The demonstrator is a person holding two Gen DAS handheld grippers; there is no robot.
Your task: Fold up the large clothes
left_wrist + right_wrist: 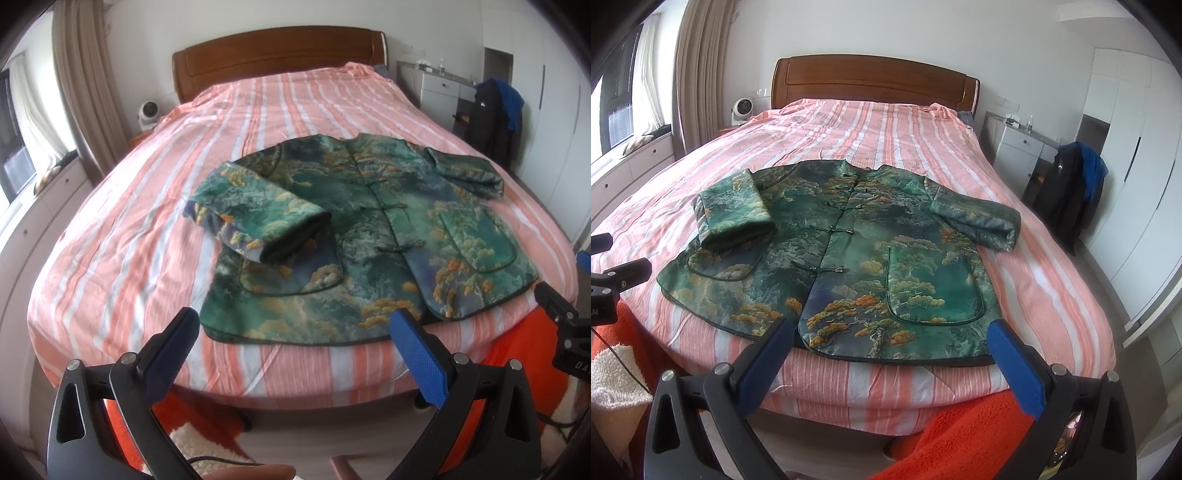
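A green patterned jacket [369,236] [849,254] with orange tree prints and knot buttons lies face up near the foot of the bed. Its left sleeve [255,218] [735,210] is folded in over the front; the right sleeve [465,170] [975,218] is bent at the side. My left gripper [295,325] hovers open just short of the jacket's hem, nothing between its blue pads. My right gripper [892,332] is open too, over the hem's right half, holding nothing. The right gripper's body [565,328] shows at the left wrist view's right edge.
The bed [110,258] [1052,295] has a pink and white striped cover and a wooden headboard [875,85]. An orange blanket [960,439] hangs at the foot. A chair with dark clothes [1067,192] stands right, by white drawers [1015,151] and wardrobes [1137,184]. Curtains and window are left.
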